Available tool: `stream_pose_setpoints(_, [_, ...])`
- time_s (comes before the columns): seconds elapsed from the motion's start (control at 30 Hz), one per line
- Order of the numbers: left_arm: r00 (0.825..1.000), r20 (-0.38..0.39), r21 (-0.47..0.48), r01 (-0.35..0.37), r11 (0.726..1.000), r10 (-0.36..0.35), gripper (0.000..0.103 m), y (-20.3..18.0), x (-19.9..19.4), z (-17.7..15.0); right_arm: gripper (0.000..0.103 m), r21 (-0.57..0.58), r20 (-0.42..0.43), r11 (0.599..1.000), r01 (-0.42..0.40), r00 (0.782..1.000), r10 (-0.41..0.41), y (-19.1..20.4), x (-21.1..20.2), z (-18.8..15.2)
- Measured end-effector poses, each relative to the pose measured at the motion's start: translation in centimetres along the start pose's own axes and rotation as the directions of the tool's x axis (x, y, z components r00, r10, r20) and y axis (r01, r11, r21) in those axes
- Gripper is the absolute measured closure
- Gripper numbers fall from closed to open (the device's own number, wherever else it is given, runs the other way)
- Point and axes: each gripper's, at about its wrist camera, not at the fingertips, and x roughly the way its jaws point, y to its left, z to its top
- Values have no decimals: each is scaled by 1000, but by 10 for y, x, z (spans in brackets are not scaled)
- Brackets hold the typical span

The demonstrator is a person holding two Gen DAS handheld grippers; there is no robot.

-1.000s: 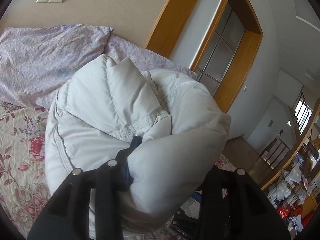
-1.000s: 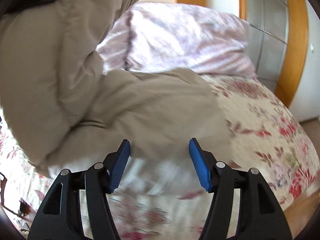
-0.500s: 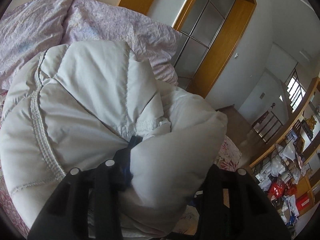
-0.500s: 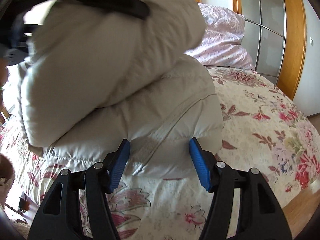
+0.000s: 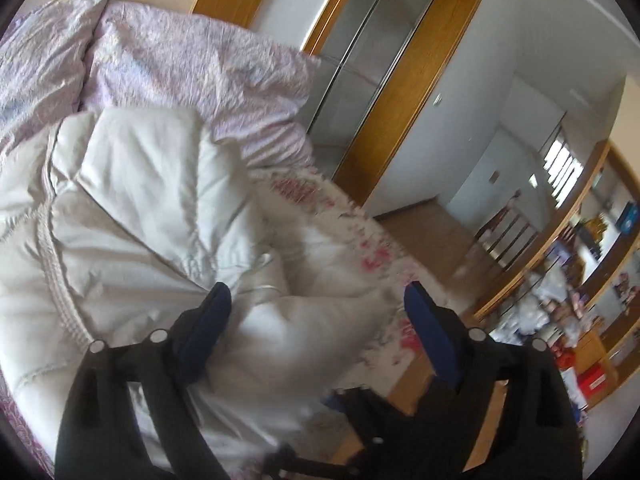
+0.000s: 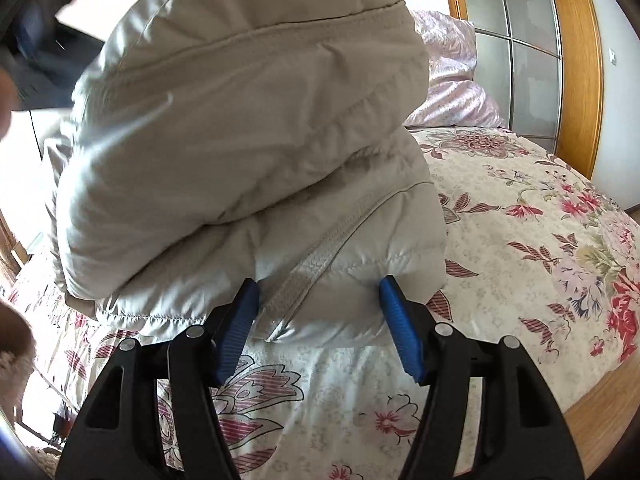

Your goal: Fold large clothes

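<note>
Hidden, left wrist view: your left gripper (image 5: 316, 308) has its base cut off at the bottom edge; the floral bedspread (image 5: 372, 256) past the jacket is smeared by motion blur, pattern hard to read. The shelves (image 5: 592, 272) at far right are too blurred to name their contents.
Hidden, right wrist view: a dark shape and a blurred patch of skin crowd the top-left corner; you cannot tell what they are. The jacket's far side is out of sight behind its own bulk.
Edges, left to right: lilac pillows (image 5: 180, 68) lie at the head of the bed, behind the jacket; a wood-framed glass door (image 5: 384, 80) stands beyond them; bare floor opens to the right of the bed edge.
Open room: in your right wrist view the floral bedspread (image 6: 532, 232) lies flat to the right of the jacket, out to the wooden bed edge (image 6: 600, 396).
Jacket: the white down jacket (image 5: 132, 216) sits bunched on the bed, doubled over itself (image 6: 248, 120), its zipper running down toward your right gripper.
Left gripper: fingers spread wide, a puffed fold of jacket between them, not pinched.
Right gripper (image 6: 318, 310): fingers spread, both pad tips against the jacket's lower edge, straddling the zipper, not clamped.
</note>
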Motion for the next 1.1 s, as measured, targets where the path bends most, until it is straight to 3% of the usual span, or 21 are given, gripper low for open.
stream_pose_setpoints(0.1, [996, 73, -21, 44, 999, -43, 8, 0, -38, 10, 37, -7, -1, 1000, 6, 1000, -6, 2, 1, 0])
stream_pose_setpoints(0.2, [981, 174, -30, -79, 996, 83, 5, 14, -77, 15, 36, -9, -4, 1000, 7, 1000, -7, 3, 1, -1])
stream_pose_setpoints(0.27, [940, 218, -50, -256, 965, 261, 5, 34, -92, 16, 36, -10, -7, 1000, 5, 1000, -5, 2, 2, 0])
stream_pose_setpoints(0.37, [819, 239, -81, -519, 851, 522, 5, 75, -94, 18, 35, -9, -11, 1000, 6, 1000, -6, 2, 1, -1])
stream_pose_setpoints(0.4, [792, 232, -86, -562, 823, 565, 5, 87, -91, 19, 35, -7, -12, 1000, 6, 1000, -6, 2, 1, -1])
stream_pose_setpoints(0.43, [782, 211, -88, -583, 808, 587, 6, 100, -84, 19, 35, -5, -13, 1000, 6, 1000, -6, 2, 1, 0])
stream_pose_setpoints(0.47, [788, 187, -92, -580, 809, 586, 6, 110, -78, 20, 35, -4, -14, 1000, 6, 1000, -6, 2, 2, 0])
stream_pose_setpoints(0.57, [835, 105, -89, -534, 841, 541, 7, 127, -50, 14, 35, -4, -17, 1000, 6, 1000, -6, 1, 2, 0])
stream_pose_setpoints(0.63, [850, 79, -78, -516, 853, 521, 7, 125, -36, 3, 35, -5, -18, 1000, 4, 1000, -5, 0, 2, 0])
stream_pose_setpoints(1.1, [802, 105, 113, -597, 794, 588, 6, 81, 29, -20, 31, -23, -6, 999, 30, 1000, -30, 3, 3, -10])
